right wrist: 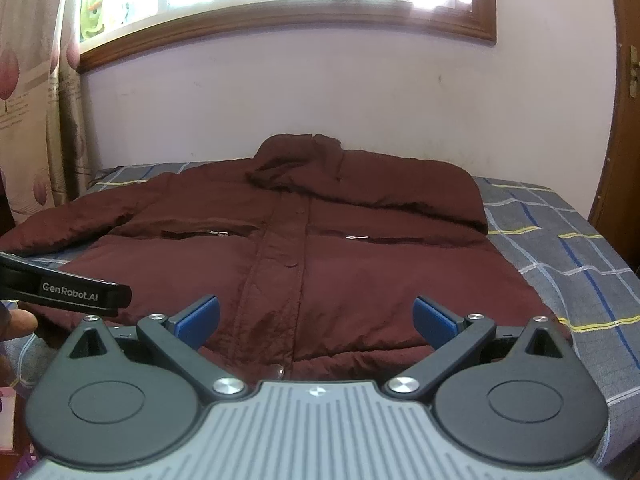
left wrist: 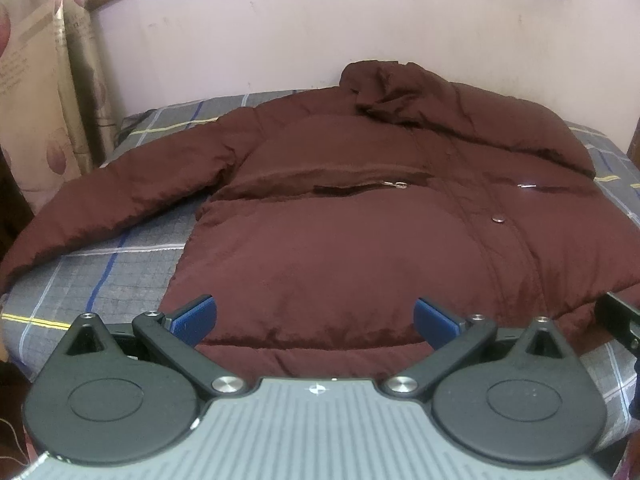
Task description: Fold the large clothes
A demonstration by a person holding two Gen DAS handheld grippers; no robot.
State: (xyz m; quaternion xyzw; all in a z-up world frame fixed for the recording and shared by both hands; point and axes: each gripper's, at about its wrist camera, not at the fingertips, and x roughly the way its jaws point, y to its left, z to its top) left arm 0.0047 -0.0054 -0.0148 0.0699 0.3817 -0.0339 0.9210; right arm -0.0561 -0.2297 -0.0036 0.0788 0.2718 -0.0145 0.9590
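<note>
A dark maroon puffer jacket (left wrist: 360,220) lies flat, front up, on a bed with a grey plaid sheet (left wrist: 100,288). Its collar is at the far end by the wall, and its left sleeve (left wrist: 120,196) stretches out to the left. It also shows in the right wrist view (right wrist: 320,248). My left gripper (left wrist: 316,320) is open and empty, just above the hem on the jacket's left half. My right gripper (right wrist: 316,320) is open and empty over the hem near the button placket (right wrist: 280,272). The left gripper's body (right wrist: 64,292) shows at the left of the right wrist view.
A pale wall (right wrist: 320,96) with a wood-framed window (right wrist: 280,16) runs behind the bed. A patterned curtain (left wrist: 48,80) hangs at the left. A brown door (right wrist: 624,120) stands at the right. Bare plaid sheet (right wrist: 568,256) lies to the right of the jacket.
</note>
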